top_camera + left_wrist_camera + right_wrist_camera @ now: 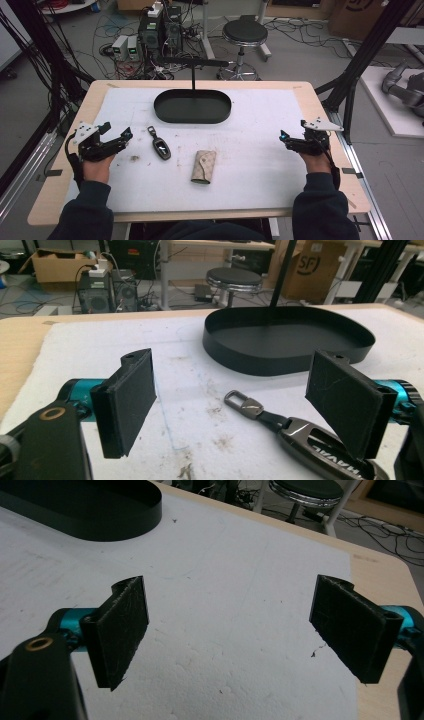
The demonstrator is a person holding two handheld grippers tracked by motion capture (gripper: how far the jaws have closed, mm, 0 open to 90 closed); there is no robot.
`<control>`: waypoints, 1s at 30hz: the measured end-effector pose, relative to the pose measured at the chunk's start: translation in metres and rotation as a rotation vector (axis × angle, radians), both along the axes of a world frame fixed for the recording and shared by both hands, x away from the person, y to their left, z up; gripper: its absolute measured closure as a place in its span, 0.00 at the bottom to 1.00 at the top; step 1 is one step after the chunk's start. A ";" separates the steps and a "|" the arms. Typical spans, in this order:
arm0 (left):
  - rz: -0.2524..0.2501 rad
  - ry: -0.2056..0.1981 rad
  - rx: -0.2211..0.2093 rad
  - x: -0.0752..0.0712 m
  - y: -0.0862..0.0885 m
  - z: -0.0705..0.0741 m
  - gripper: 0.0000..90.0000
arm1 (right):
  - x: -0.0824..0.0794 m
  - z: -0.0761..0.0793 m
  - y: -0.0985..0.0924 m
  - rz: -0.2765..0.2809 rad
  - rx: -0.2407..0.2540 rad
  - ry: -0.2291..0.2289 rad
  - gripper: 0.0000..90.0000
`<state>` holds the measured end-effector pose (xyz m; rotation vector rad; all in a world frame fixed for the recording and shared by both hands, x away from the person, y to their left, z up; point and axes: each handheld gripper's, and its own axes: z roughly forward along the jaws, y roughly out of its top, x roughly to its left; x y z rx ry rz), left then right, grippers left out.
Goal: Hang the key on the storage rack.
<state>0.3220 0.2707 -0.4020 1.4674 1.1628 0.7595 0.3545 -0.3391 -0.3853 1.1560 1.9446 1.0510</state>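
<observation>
A dark car key fob (160, 147) with a metal clip lies on the white mat, just right of my left gripper (116, 135), which is open and empty. From the left gripper view the fob (305, 445) sits low between the jaws, close to the right pad (347, 402). A beige patterned pouch (203, 166) lies near the mat's middle. At the back stands a black oval tray (192, 118), also (290, 360). My right gripper (292, 134) is open over bare mat at the right; its pads (122, 630) hold nothing.
A black post rises from the tray's far rim (193, 77). The white mat (260, 165) covers a wooden table (55, 200). Beyond the table are a stool (244, 34), computer boxes (160, 30) and floor cables. Black frame bars (372, 50) stand at the right.
</observation>
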 end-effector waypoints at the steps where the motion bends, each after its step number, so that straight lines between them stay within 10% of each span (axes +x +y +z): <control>1: 0.002 0.001 0.000 0.000 0.000 0.000 0.22 | 0.001 -0.001 0.000 -0.001 -0.002 0.002 0.18; 8: 0.012 0.011 -0.003 -0.002 -0.008 0.001 0.22 | 0.003 -0.003 0.002 0.018 0.004 0.003 0.18; 19: -0.087 0.134 0.025 0.013 -0.046 -0.010 0.29 | -0.001 -0.003 0.003 0.009 0.004 0.007 0.18; 30: -0.146 0.335 0.139 0.031 -0.084 -0.034 0.29 | -0.002 -0.003 0.008 -0.005 -0.013 0.011 0.18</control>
